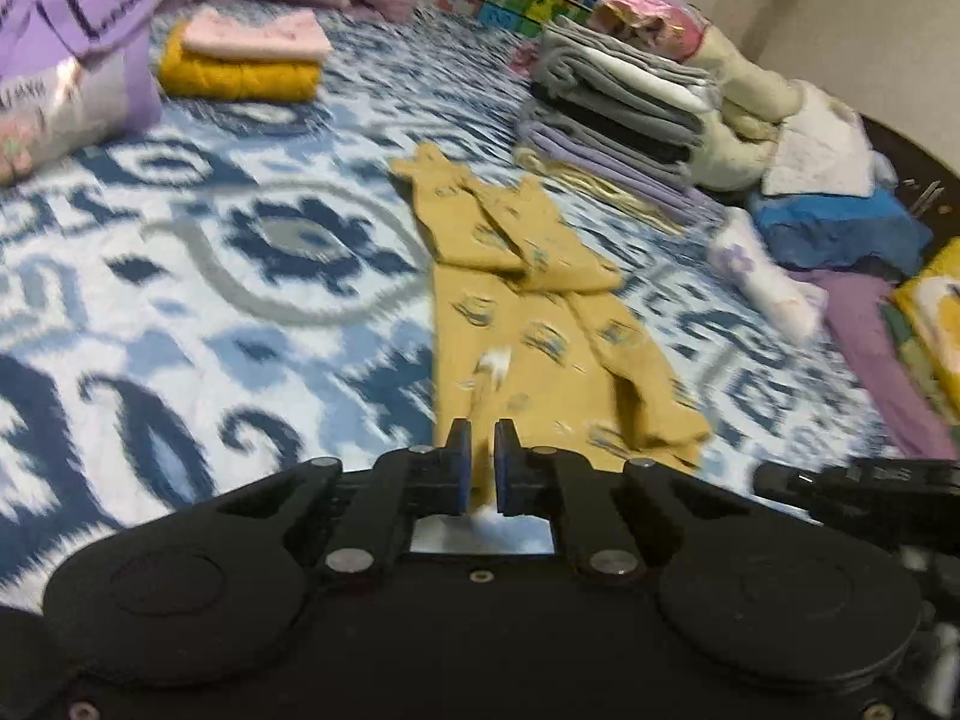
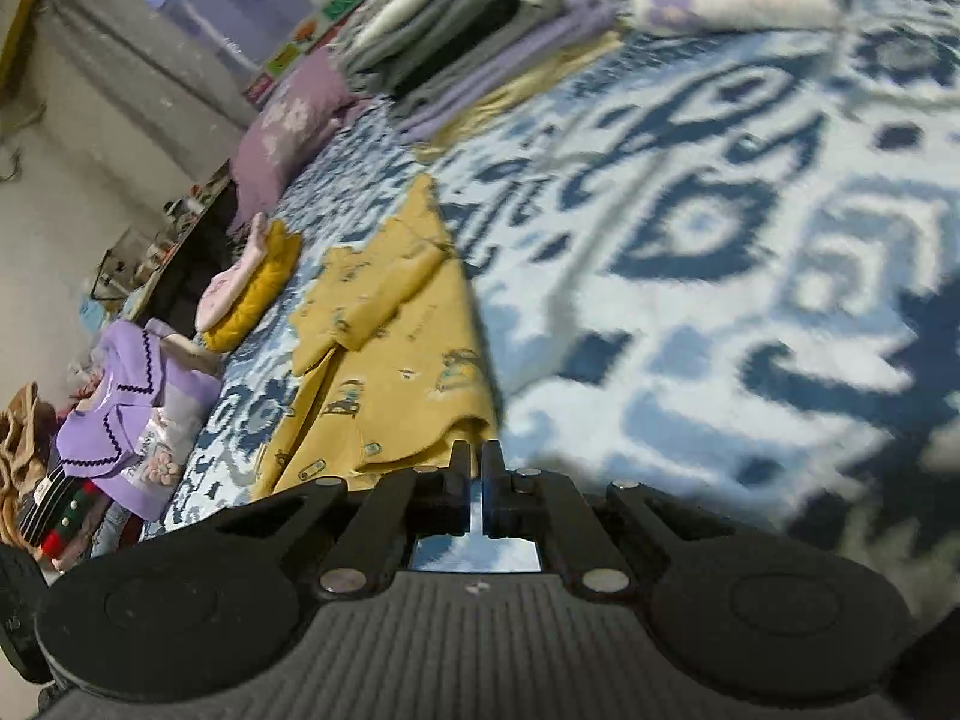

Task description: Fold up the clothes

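Note:
A mustard-yellow printed garment [image 1: 516,312] lies flat on the blue-and-white patterned bedspread [image 1: 180,276], with its sleeves folded in over the body. My left gripper [image 1: 483,438] is shut on the garment's near hem at the middle. My right gripper [image 2: 477,456] is shut on the same garment [image 2: 390,348] at its near corner edge. Part of the right gripper shows at the right edge of the left wrist view [image 1: 852,477].
Folded yellow and pink clothes [image 1: 240,54] lie at the back left. A tall stack of folded clothes [image 1: 618,102] stands at the back right. A purple garment [image 1: 66,42] sits far left. More loose clothes [image 1: 840,222] lie along the right edge.

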`<state>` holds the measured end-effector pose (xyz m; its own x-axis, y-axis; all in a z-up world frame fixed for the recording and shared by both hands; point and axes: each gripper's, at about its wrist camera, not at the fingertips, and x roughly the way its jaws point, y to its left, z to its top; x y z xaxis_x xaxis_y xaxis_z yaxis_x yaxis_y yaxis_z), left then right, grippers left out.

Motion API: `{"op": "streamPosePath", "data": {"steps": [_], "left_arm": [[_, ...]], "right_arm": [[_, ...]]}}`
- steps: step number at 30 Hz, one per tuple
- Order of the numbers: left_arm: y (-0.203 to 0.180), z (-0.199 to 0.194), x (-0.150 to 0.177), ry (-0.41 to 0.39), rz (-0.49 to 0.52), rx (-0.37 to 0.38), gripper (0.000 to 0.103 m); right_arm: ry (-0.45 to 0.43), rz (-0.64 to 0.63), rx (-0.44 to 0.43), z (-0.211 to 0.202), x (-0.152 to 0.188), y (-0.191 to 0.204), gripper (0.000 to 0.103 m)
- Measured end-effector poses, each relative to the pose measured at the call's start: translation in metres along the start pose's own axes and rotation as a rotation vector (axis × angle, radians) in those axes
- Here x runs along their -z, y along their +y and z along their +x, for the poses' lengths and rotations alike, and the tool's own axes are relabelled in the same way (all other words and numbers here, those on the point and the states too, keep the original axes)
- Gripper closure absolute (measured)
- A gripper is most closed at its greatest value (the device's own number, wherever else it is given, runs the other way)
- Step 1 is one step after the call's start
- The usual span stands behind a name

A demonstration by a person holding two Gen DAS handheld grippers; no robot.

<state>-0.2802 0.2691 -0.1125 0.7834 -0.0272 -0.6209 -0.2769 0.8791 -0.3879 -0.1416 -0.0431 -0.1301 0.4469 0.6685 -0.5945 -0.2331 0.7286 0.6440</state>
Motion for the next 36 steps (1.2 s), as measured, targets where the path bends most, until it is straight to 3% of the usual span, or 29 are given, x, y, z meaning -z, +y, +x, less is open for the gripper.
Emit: {"op": "streamPosePath", "data": {"steps": [3,5,7,12,14,15,16,17,20,23,25,27,29,33,36], "left_arm": [[0.002,-0.004,0.001,-0.006,-0.033,-0.007,0.084],[0.005,-0.002,0.003,-0.010,-0.067,-0.023,0.073],[0.009,0.004,0.006,0.000,-0.101,-0.029,0.060],[0.017,0.026,0.015,0.033,-0.169,-0.027,0.060],[0.018,0.035,0.016,0.036,-0.187,-0.013,0.063],[0.017,0.037,0.016,0.033,-0.186,-0.014,0.073],[0.016,0.040,0.015,0.030,-0.177,-0.015,0.090],[0.015,0.041,0.015,0.025,-0.170,-0.016,0.094],[0.017,0.028,0.010,-0.015,-0.183,-0.006,0.097],[0.021,0.005,0.003,-0.062,-0.161,0.021,0.097],[0.027,0.006,0.003,-0.012,-0.161,0.019,0.097],[0.027,0.015,0.006,0.090,-0.120,0.050,0.097],[0.027,0.013,0.009,0.089,-0.104,0.016,0.091],[0.025,0.003,0.004,0.013,-0.078,-0.026,0.060],[0.020,0.003,0.001,-0.025,-0.036,-0.056,0.059]], "right_arm": [[-0.014,-0.002,0.007,-0.001,0.001,0.004,0.082],[-0.020,-0.024,0.021,0.009,-0.002,0.009,0.039],[-0.026,-0.049,0.036,0.020,-0.005,0.014,0.031],[-0.039,-0.104,0.061,0.048,-0.013,0.025,0.031],[-0.039,-0.123,0.054,0.058,-0.013,0.027,0.038],[-0.036,-0.132,0.055,0.062,-0.014,0.028,0.046],[-0.018,-0.128,0.045,0.067,-0.015,0.027,0.071],[0.005,-0.115,0.030,0.070,-0.016,0.025,0.093],[0.013,-0.108,-0.008,0.064,-0.012,0.027,0.096],[0.024,0.002,-0.115,0.039,-0.007,0.022,0.096],[0.067,-0.003,-0.130,0.031,0.003,0.020,0.096],[0.122,-0.052,-0.097,0.033,0.014,0.019,0.095],[0.115,-0.077,-0.064,0.031,0.020,0.015,0.090],[0.033,-0.059,-0.069,0.019,0.012,0.010,0.074],[-0.053,-0.136,-0.094,0.014,0.001,0.023,0.069]]}}
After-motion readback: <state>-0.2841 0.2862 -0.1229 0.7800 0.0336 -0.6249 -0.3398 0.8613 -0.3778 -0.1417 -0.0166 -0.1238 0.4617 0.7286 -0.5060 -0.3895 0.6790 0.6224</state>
